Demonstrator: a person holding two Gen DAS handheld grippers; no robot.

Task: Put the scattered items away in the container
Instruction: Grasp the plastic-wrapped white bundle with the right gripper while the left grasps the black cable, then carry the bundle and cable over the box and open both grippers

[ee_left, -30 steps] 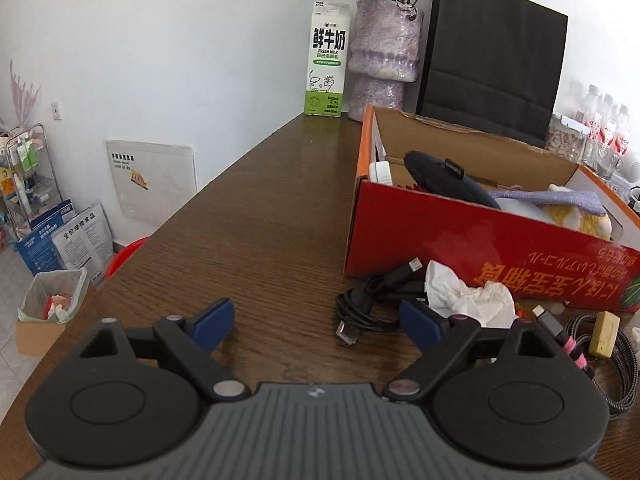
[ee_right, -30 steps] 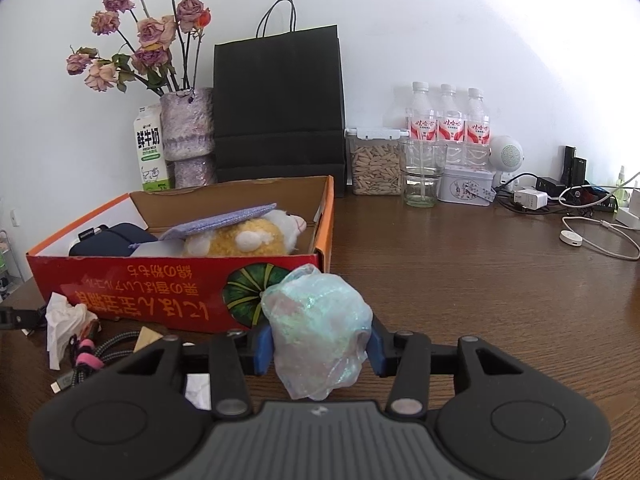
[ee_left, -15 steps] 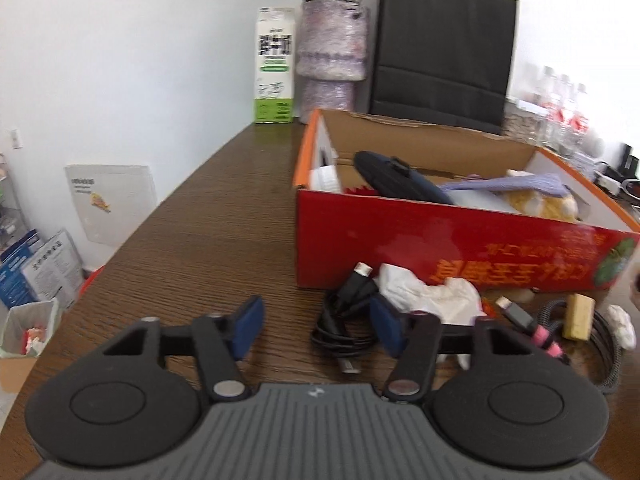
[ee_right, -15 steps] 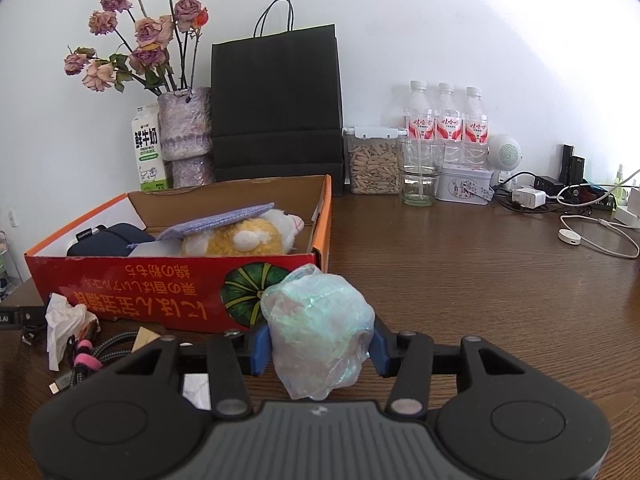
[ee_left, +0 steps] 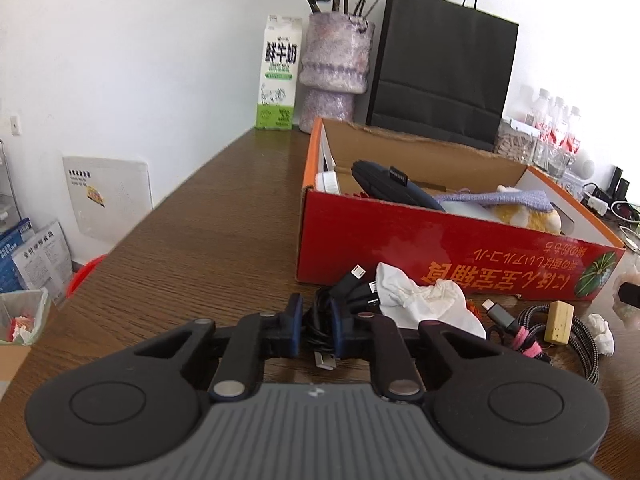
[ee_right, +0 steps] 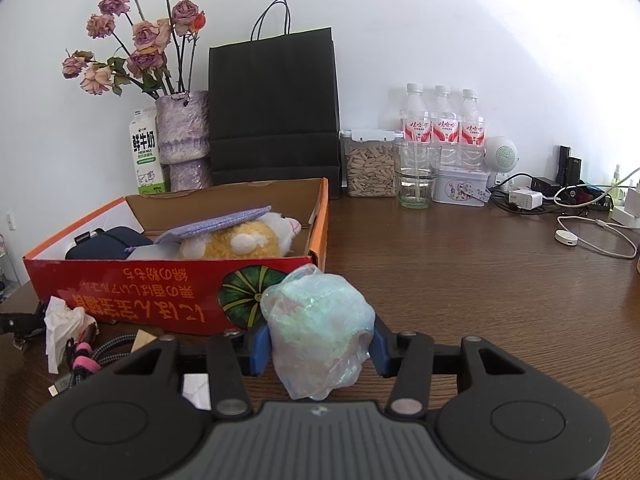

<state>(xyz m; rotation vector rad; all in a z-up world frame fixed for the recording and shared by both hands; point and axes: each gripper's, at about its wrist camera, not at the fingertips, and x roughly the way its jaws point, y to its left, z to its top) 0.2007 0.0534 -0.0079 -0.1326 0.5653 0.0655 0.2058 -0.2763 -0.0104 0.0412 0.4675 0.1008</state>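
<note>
Left gripper [ee_left: 314,326]: jaws closed on the black coiled cable [ee_left: 320,312], pads pressing its loops from both sides, low at the table's near edge.
Right gripper [ee_right: 318,344]: clamped on a crumpled iridescent plastic bag [ee_right: 318,328], held just in front of the box's near right corner.
Loose items, near: white tissue [ee_left: 424,300] touching the cable's right side; braided cable with pink tie [ee_left: 560,340] and a small wooden block [ee_left: 559,322] further right; all lay on the table [ee_left: 192,248] against the box front.
Container: red cardboard box [ee_left: 440,248], open-topped, just beyond the clutter; it already held a dark pouch [ee_left: 392,186] and a yellow plush toy [ee_right: 236,242].
Far: milk carton [ee_left: 278,76], vase [ee_left: 334,72] and black paper bag [ee_left: 440,68] along the wall.
Step judged: lifting the cable for transfer.
Recommended handling: raise straight up until dangling plugs clear the near wall; watch that the tissue does not drag along; release over the free left portion of the box.
</note>
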